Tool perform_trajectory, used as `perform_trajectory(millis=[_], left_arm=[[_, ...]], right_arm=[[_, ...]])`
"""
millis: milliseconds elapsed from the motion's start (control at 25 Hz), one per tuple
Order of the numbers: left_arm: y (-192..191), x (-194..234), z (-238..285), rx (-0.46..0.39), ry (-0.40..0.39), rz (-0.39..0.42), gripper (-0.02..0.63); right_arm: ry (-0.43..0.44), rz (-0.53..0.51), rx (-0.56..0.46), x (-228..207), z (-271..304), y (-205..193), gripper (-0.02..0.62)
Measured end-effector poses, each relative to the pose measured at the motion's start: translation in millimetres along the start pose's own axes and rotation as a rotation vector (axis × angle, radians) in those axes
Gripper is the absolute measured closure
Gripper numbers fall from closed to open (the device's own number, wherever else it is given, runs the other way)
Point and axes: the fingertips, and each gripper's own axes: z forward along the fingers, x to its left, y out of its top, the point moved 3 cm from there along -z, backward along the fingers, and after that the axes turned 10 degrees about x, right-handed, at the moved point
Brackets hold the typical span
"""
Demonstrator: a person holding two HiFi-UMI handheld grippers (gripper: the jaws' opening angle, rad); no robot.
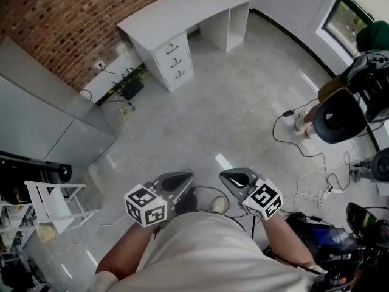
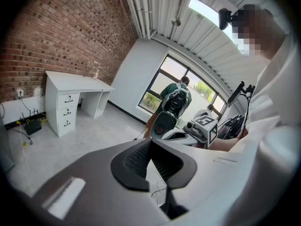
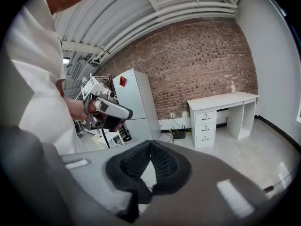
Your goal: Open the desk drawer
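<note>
Low in the head view, just above a pale shirt [image 1: 206, 254]: left gripper [image 1: 175, 180] and right gripper [image 1: 237, 178], side by side over the floor [image 1: 243, 114], close together but not touching, both aimed up the frame. In the left gripper view, fingers [image 2: 134, 161] shut tip to tip, dark ribbed pads meeting in a point, nothing between them. Same in the right gripper view: fingers [image 3: 165, 163] pressed together at the tips, holding nothing. One shoe [image 1: 219, 205] showing between the two grippers, with a black cable [image 1: 206, 190] looping just beside it.

Further up the frame, bare grey floor. At the left edge, a white rack [image 1: 55, 202]; above it, a grey cabinet [image 1: 42, 120]. At the right edge, a black office chair [image 1: 337, 117], with more cables [image 1: 316, 181] trailing on the floor near it.

Farthest off, near the top centre of the head view, the white desk [image 1: 182, 11] set against the brick wall [image 1: 55, 17], well apart from both grippers. Under the left end of its surface, a stack of three drawers [image 1: 173, 56], all pushed in flush. On the floor to the left of the drawers, a black router [image 1: 132, 89] below a wall socket [image 1: 100, 64]. At the surface's back edge, at the very top of the frame, something small and upright, too small to tell.
</note>
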Motion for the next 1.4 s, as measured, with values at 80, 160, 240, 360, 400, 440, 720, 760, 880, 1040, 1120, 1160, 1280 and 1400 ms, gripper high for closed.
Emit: perform_trajectory(millis=[80,160,240,360,400,440,720,760,880,1040,1120,1160,1280,1400], left_arm=[[2.4,21.6,-8.0,-0.002,-0.012,-0.011,0.600],[6.3,43.3,-10.8,0.002,-0.024,-0.014,0.600],[14.9,66.5,-8.2,0.008,-0.034,-0.008,0.600],[35.5,108.4,-10.4,-0.004,-0.045,0.003,0.600],[42.5,124.5,-13.6,-0.011,-0.045,0.009,0.600],[48.1,140.0,-18.2,-0.017,-0.045,0.014,0.600],[67.5,210.6,-57.0,-0.045,-0.101,-0.007,0.600],[69.4,216.4,-60.9,-0.048,-0.105,-0.003,0.600],[73.9,234.2,-73.6,-0.063,-0.099,-0.009,0.600],[79.0,261.8,-83.9,-0.117,-0.050,-0.073,0.600],[86.2,278.0,-92.0,-0.133,-0.025,-0.102,0.600],[89.8,286.1,-96.1,-0.136,-0.014,-0.108,0.600],[100.5,305.3,-98.3,-0.136,0.029,-0.120,0.600],[122.0,316.9,-89.0,-0.133,0.065,-0.134,0.600]], right_arm=[[-0.008,-0.018,0.023,-1.6,21.4,12.6,0.592],[-0.022,-0.039,0.052,-8.6,39.6,24.0,0.592],[-0.050,-0.041,0.073,-23.0,52.8,35.1,0.592],[-0.126,-0.041,0.112,-50.2,79.8,52.8,0.592],[-0.148,-0.055,0.131,-58.1,93.5,59.9,0.592],[-0.157,-0.068,0.146,-63.0,108.6,69.0,0.592],[-0.110,-0.110,0.161,-69.2,200.2,145.5,0.577],[-0.099,-0.121,0.166,-69.5,211.2,152.0,0.574],[-0.047,-0.150,0.185,-68.2,240.3,169.4,0.569],[0.025,-0.188,0.214,-76.0,268.6,193.1,0.569],[0.057,-0.191,0.216,-82.1,283.2,208.2,0.569],[0.073,-0.192,0.215,-84.8,291.7,214.8,0.569],[0.126,-0.196,0.209,-100.2,313.2,225.6,0.569],[0.174,-0.200,0.184,-125.9,323.5,240.4,0.569]])
